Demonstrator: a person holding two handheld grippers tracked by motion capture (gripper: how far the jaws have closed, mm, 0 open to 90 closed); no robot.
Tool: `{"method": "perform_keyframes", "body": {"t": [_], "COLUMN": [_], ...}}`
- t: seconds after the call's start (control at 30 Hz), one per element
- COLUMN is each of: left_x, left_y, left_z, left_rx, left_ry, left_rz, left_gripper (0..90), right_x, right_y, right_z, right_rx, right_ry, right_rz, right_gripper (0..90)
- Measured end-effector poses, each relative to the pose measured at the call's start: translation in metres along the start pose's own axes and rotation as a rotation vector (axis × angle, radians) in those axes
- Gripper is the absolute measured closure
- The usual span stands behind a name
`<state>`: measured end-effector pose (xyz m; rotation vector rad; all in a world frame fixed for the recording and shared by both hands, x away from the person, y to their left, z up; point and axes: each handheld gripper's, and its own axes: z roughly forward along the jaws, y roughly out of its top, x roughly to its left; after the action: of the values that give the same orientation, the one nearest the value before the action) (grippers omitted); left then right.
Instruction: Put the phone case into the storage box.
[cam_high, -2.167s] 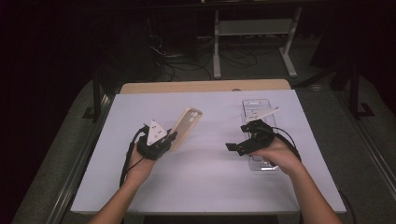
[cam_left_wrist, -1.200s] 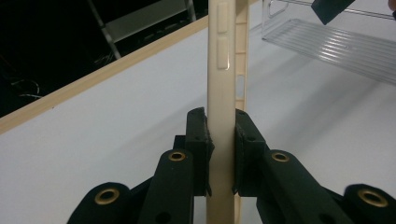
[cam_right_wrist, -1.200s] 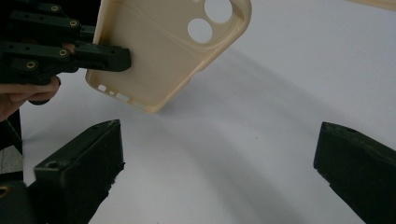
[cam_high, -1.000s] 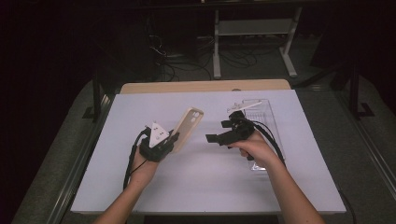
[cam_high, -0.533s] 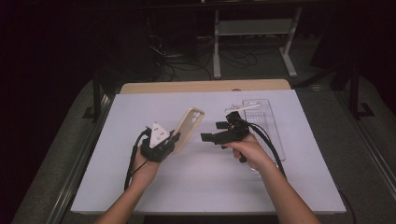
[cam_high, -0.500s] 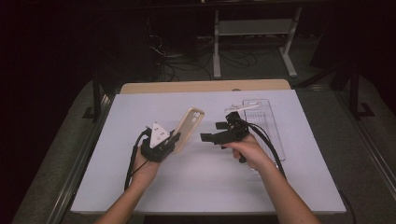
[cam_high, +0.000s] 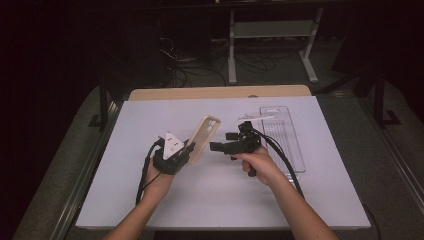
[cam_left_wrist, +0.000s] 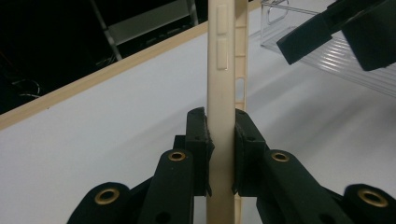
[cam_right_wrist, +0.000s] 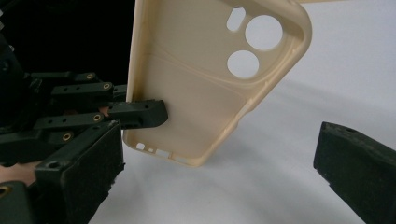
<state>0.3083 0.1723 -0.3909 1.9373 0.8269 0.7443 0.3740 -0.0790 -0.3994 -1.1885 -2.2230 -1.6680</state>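
Observation:
A cream phone case (cam_high: 202, 138) stands tilted above the white table, its camera holes at the top. My left gripper (cam_high: 189, 150) is shut on the case's lower part, and in the left gripper view both pads (cam_left_wrist: 201, 140) press its edge (cam_left_wrist: 222, 84). Just right of the case, my right gripper (cam_high: 222, 141) points left at it. In the right gripper view its jaws stand wide apart (cam_right_wrist: 217, 177), with the case's hollow inside (cam_right_wrist: 201, 88) ahead and nothing touching them. The other gripper's finger (cam_right_wrist: 140, 113) lies against the case.
A clear plastic tray (cam_high: 287, 135) lies on the table's right half, behind the right hand, with a thin pale piece (cam_high: 255, 118) at its far left corner. The white sheet (cam_high: 225, 200) runs to a wooden back edge (cam_high: 220, 92). Beyond is a dark floor with cables.
The right hand and its gripper have moved left from over the tray toward the phone case. The left gripper and the case have stayed put.

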Motion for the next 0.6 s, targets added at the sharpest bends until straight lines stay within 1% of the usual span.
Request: {"method": "perform_keyframes", "body": {"t": [0.03,0.07,0.1,0.27,0.3,0.43,0.47,0.53,0.6], "left_x": [-0.001,-0.001,-0.002,-0.004,-0.005,-0.008,-0.009,-0.01,-0.012], "left_y": [0.0,0.0,0.0,0.001,0.001,0.002,0.003,0.003,0.003], "left_z": [0.0,0.001,0.001,0.002,0.002,0.002,0.002,0.003,0.004], "left_rx": [-0.003,-0.006,-0.007,-0.008,-0.008,-0.013,-0.012,-0.011,-0.011], "left_ry": [-0.002,-0.004,-0.003,-0.008,-0.009,-0.013,-0.013,-0.017,-0.02], "left_rz": [-0.005,-0.003,-0.003,-0.003,0.002,-0.001,-0.001,0.0,-0.001], "left_gripper": [79.2,79.1,79.2,79.2,79.1,79.2,79.2,79.2,79.2], "right_x": [-0.001,-0.001,0.0,0.001,0.0,-0.001,0.0,-0.001,-0.001], "right_y": [0.0,0.0,-0.001,-0.001,-0.001,-0.001,-0.001,-0.001,-0.001], "right_z": [0.001,0.001,0.002,0.004,0.004,0.005,0.005,0.006,0.006], "right_rx": [-0.006,-0.009,-0.005,-0.012,-0.014,-0.02,-0.023,-0.039,-0.043], "right_ry": [0.004,0.008,0.013,0.025,0.024,0.021,0.026,0.029,0.027], "right_rz": [-0.001,0.005,0.021,0.041,0.041,0.059,0.074,0.075,0.081], "right_gripper": [1.1,1.1,1.1,1.1,1.1,1.0,1.0,1.0,0.9]}}
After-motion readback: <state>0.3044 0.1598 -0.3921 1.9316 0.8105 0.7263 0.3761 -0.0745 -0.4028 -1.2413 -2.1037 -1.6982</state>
